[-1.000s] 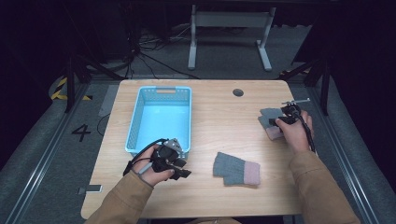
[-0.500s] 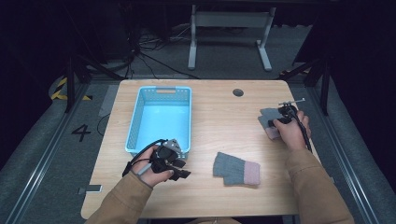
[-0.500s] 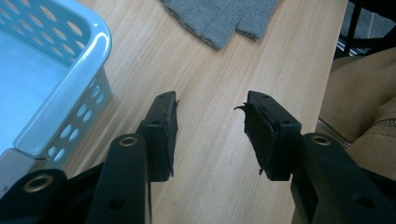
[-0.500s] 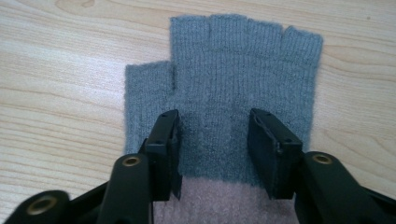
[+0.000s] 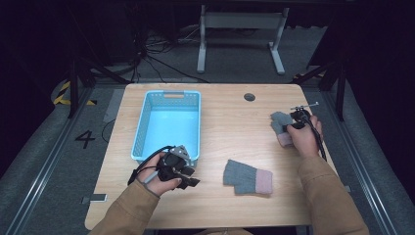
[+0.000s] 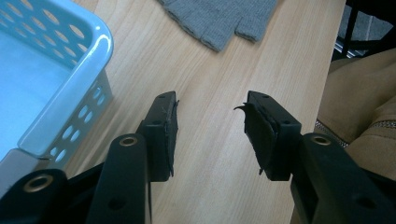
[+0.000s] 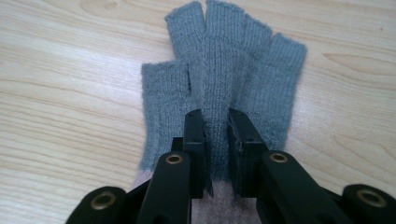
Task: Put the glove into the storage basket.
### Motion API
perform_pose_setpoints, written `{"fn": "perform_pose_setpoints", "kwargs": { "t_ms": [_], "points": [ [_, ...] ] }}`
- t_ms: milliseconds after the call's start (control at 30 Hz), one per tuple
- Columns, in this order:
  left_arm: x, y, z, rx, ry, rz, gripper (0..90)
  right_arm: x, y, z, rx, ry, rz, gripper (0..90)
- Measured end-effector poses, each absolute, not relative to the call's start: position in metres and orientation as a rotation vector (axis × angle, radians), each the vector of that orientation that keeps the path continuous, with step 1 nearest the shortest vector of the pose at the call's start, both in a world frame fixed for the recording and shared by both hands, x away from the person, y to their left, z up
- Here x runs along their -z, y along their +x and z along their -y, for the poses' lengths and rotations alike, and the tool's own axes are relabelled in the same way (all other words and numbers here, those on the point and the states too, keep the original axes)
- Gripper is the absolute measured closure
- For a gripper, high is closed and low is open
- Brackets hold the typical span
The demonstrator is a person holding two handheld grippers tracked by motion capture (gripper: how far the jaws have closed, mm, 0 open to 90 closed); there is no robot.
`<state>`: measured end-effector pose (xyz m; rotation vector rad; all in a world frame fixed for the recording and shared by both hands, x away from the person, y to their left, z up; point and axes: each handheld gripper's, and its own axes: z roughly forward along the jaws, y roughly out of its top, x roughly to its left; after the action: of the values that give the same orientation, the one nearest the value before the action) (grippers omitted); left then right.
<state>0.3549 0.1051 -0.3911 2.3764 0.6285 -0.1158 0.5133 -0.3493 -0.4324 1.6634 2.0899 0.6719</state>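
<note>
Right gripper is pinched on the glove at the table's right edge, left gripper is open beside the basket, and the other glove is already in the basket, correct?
Not quite. The other glove lies on the table in front of the person, outside the blue basket; the high view shows it. The rest holds: the right gripper pinches the far glove, and the left gripper is open.

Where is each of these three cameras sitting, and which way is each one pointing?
High view: above the person's side, looking forward and down on the table; both forearms, the left gripper and right gripper show.
Left gripper view: rides the left gripper, looking along its open jaws at bare wood beside the blue basket.
Right gripper view: rides the right gripper, its jaws pinching a fold of the far glove.
Shared: the near glove also shows in the left gripper view.
</note>
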Motion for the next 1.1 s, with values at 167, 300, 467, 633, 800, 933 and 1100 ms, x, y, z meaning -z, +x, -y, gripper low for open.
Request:
{"fn": "perform_pose_setpoints", "kwargs": {
  "t_ms": [167,300,467,633,800,933,1100],
  "points": [
    [0.391,0.354,-0.104,0.118,2.378,-0.624,55.0,0.423,0.505,0.347,-0.738,1.627,-2.095,79.6],
    [0.39,0.353,-0.103,0.115,2.379,-0.62,55.0,0.41,0.498,0.344,-0.778,1.583,-2.102,79.5],
    [0.39,0.354,-0.103,0.119,2.382,-0.616,55.1,0.394,0.486,0.34,-0.846,1.533,-2.157,79.0],
    [0.39,0.353,-0.103,0.125,2.376,-0.615,55.0,0.378,0.472,0.33,-0.886,1.445,-2.2,79.0],
    [0.389,0.353,-0.103,0.125,2.376,-0.616,55.1,0.366,0.462,0.322,-0.902,1.379,-2.23,78.9],
    [0.389,0.352,-0.104,0.124,2.373,-0.617,55.0,0.357,0.451,0.317,-0.922,1.32,-2.26,78.6],
    [0.388,0.352,-0.104,0.124,2.373,-0.615,55.1,0.351,0.441,0.313,-0.947,1.276,-2.296,78.3]
  ]
}}
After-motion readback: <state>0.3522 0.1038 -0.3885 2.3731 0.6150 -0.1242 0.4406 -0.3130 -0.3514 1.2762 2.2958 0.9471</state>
